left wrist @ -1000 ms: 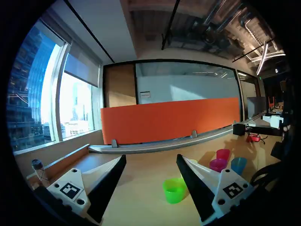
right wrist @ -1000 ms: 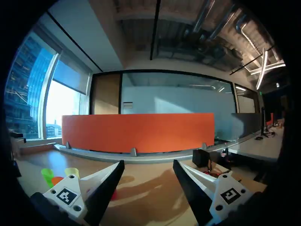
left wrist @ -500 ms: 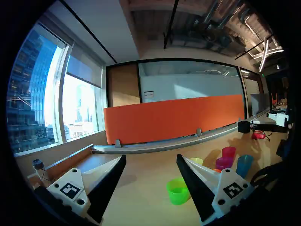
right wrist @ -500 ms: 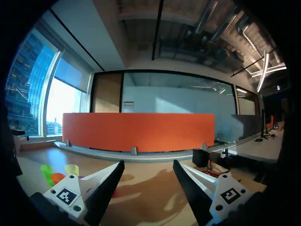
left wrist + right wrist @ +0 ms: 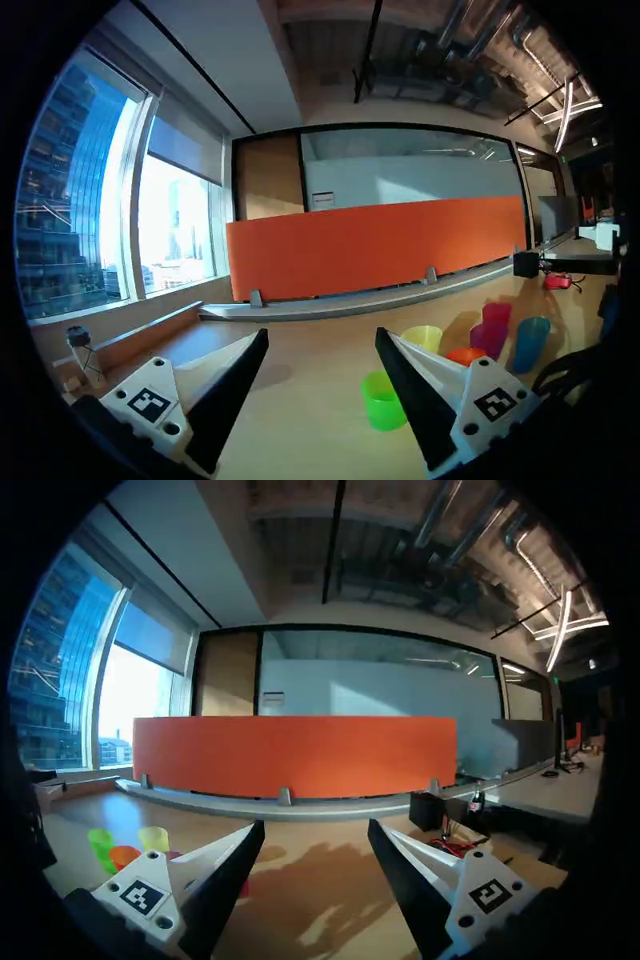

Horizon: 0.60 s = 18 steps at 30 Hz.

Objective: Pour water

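Note:
In the left gripper view my left gripper (image 5: 320, 340) is open and holds nothing, raised over a wooden table (image 5: 312, 424). A green cup (image 5: 382, 400) stands just left of its right finger. Behind that finger are a yellow cup (image 5: 424, 338), an orange cup (image 5: 464, 356), two pink cups (image 5: 490, 330) and a blue cup (image 5: 530, 344). In the right gripper view my right gripper (image 5: 316, 832) is open and empty, well apart from the cups. A green cup (image 5: 102, 848), an orange cup (image 5: 123, 856) and a yellow cup (image 5: 154, 838) stand at its far left.
An orange divider panel (image 5: 376, 248) runs along the table's far edge. A black box (image 5: 426, 812) with red cables and a dark bottle (image 5: 478, 800) sit at the right. Large windows (image 5: 80, 216) lie to the left. A small black object (image 5: 78, 338) stands on the sill.
Both grippers stay open. In the left gripper view the cups have shifted slightly right and look more upright as that gripper lowers and levels. The right gripper view is almost unchanged.

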### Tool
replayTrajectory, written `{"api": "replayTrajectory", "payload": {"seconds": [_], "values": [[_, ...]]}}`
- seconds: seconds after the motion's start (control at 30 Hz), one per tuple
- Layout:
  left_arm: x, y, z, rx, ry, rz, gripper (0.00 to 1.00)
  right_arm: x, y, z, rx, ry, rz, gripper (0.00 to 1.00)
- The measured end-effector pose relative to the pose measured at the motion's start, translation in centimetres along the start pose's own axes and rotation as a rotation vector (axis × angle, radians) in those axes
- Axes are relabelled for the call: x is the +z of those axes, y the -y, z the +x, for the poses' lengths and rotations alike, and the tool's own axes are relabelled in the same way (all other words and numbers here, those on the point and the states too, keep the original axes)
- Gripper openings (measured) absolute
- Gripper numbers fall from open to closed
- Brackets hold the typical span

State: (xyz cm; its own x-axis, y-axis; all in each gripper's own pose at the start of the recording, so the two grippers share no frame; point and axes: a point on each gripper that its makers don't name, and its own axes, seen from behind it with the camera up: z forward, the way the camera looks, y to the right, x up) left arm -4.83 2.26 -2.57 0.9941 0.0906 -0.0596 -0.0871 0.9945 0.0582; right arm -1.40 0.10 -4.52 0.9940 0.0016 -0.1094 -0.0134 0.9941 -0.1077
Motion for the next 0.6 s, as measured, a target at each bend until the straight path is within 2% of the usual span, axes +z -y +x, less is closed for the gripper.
{"api": "replayTrajectory", "payload": {"seconds": [0.6], "values": [[0.3,1.4,-3.9,-0.048,0.025,0.002,0.99,0.0,0.2,0.1,-0.005,0.007,-0.014,1.00]]}}
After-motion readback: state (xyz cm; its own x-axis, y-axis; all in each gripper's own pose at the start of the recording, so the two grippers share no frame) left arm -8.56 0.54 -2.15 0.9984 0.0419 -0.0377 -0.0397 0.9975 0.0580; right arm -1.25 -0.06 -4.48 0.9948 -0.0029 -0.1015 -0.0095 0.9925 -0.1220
